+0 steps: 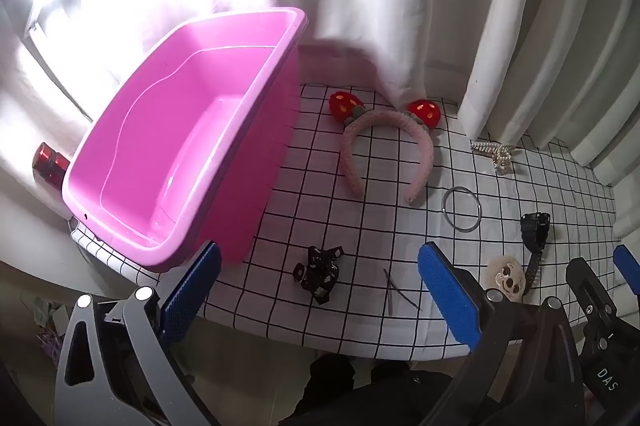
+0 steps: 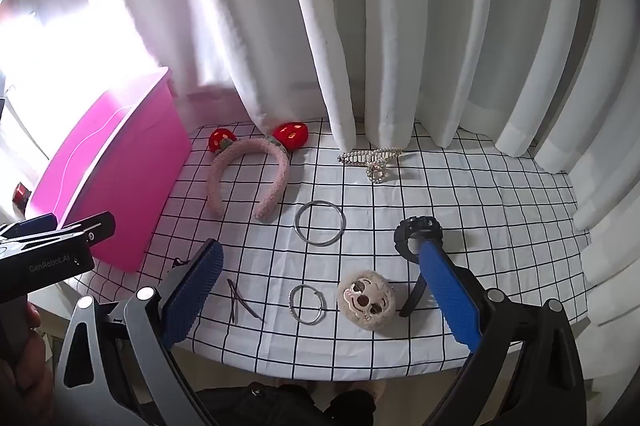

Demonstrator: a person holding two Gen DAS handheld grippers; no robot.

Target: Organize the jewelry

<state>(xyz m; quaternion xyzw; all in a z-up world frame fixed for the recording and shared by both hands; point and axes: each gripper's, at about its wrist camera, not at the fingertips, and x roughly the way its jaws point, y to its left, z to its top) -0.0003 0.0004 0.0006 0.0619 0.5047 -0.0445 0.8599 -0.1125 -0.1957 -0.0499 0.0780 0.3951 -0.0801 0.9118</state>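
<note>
Left wrist view is showing me my left tool hanging with its blue pads spread wide and gripping nothing, above the near edge of the round counter under its white, black-gridded cloth. I am seeing the empty pink plastic tub sitting at the counter's left, with the fuzzy pink headband with red strawberry ears lying just beside it. A black patterned fabric bow and thin dark hairpins are lying near the front. My right tool is likewise gaping, nothing between its pads, over a small silver ring, a beige plush face charm, a black wristwatch, a larger silver bangle and a pearl hair clip.
</note>
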